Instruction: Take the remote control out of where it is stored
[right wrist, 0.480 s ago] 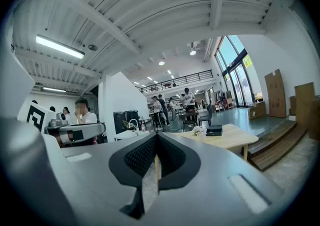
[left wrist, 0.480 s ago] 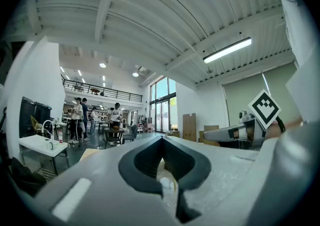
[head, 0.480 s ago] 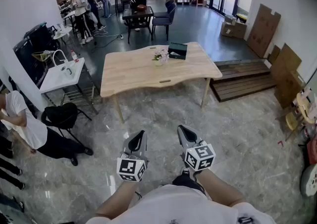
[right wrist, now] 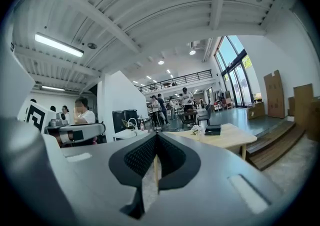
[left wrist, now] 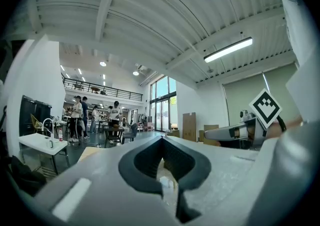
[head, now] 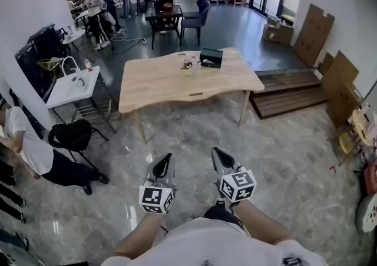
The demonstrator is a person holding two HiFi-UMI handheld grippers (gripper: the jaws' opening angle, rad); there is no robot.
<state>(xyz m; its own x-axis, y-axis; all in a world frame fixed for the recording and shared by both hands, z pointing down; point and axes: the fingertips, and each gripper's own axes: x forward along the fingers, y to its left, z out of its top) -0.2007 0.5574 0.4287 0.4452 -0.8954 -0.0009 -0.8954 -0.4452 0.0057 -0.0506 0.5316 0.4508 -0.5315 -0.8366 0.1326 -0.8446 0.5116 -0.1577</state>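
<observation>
A person stands on a glossy stone floor with the left tongs [head: 166,160] and right tongs [head: 218,156] held side by side at waist height, both pointing forward. In each gripper view the jaws are pressed together at the tips, with nothing between them.

The remote shows in no view. The likeliest store is the dark box [head: 211,57] on the far side of the wooden table [head: 159,82], well ahead of both tongs and slightly to the right tongs' side. The task looks barely started, with a walk to the table and the opening of the box yet to come.

The main hazard sits on the table. A small vase of flowers [head: 189,66] stands just beside the box, on its left-tongs side. A reach from that side, or a lid swung open that way, could tip it over.

Closed jaws would only shove the box across the smooth wood, so they must part before contact. A slim remote pinched at one end could twist free and drop.

A seated person [head: 29,150] and a black bag [head: 70,136] lie well off to the left of the left tongs, and low wooden steps [head: 288,97] lie ahead to the right, so a wide path round the table risks a bump or a trip.
</observation>
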